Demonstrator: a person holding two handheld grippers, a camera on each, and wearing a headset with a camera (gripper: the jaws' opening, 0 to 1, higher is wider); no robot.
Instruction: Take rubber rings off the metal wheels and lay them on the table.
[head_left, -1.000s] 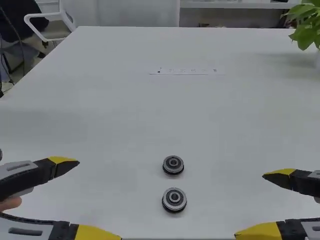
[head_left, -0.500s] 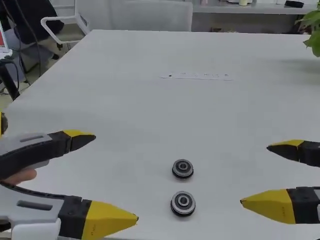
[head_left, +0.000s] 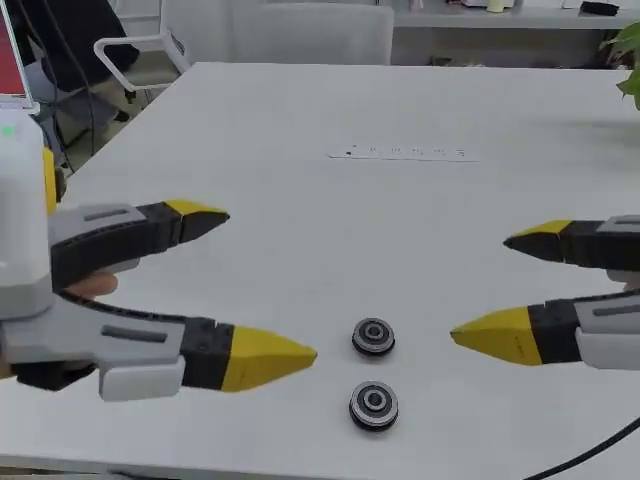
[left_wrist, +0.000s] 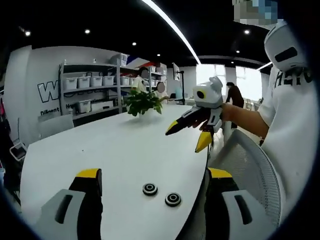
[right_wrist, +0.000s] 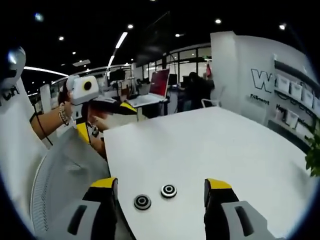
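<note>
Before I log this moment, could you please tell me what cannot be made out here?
Near wheel and far wheel: too small in every view to tell rubber from metal.
Right gripper: body cut off by the head view's right edge.
Pale strip beyond the wheels: marks too small to read, head view.

Cut off at the left edge of the head view: the rear of the left gripper (head_left: 268, 284); at the right edge, the rear of the right gripper (head_left: 478, 288), most of the plant (head_left: 630, 60) in the upper right corner, and both ends of the dark cable (head_left: 590, 455) in the lower right corner. Too small to tell rubber from metal on the upper wheel (head_left: 373, 337) and the lower wheel (head_left: 374, 406) at lower centre, or to make out the marks on the pale strip (head_left: 403, 153) above centre. Blurred at the left of the left gripper view: the shelves (left_wrist: 85, 92), and beside them the wall lettering (left_wrist: 47, 91), clipped by the round edge.
</note>
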